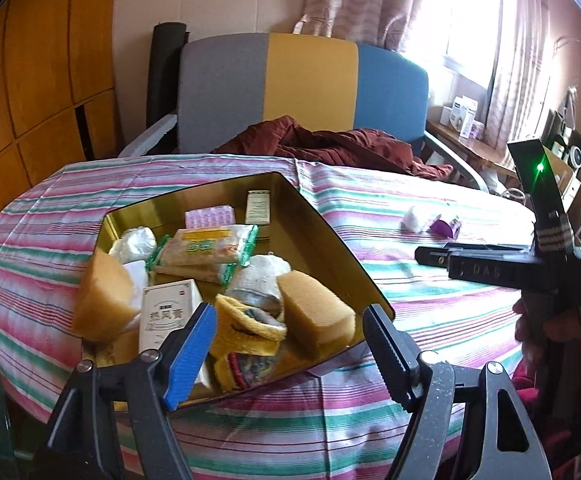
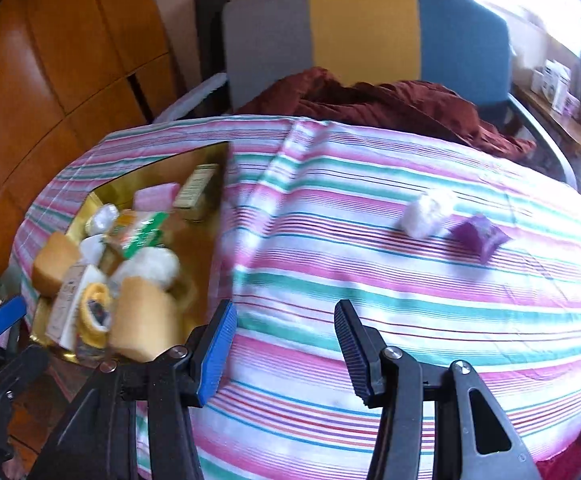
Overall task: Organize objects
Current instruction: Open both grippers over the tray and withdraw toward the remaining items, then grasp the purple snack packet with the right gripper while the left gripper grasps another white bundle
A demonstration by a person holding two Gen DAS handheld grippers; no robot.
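Over the striped cloth, both grippers gape wide, holding nothing.

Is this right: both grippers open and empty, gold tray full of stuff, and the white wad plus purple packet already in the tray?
Not quite. The white wad and purple packet lie on the striped cloth, well apart from the gold tray; the right wrist view shows it. The rest holds: the left gripper and right gripper are open and empty, and the tray is full.
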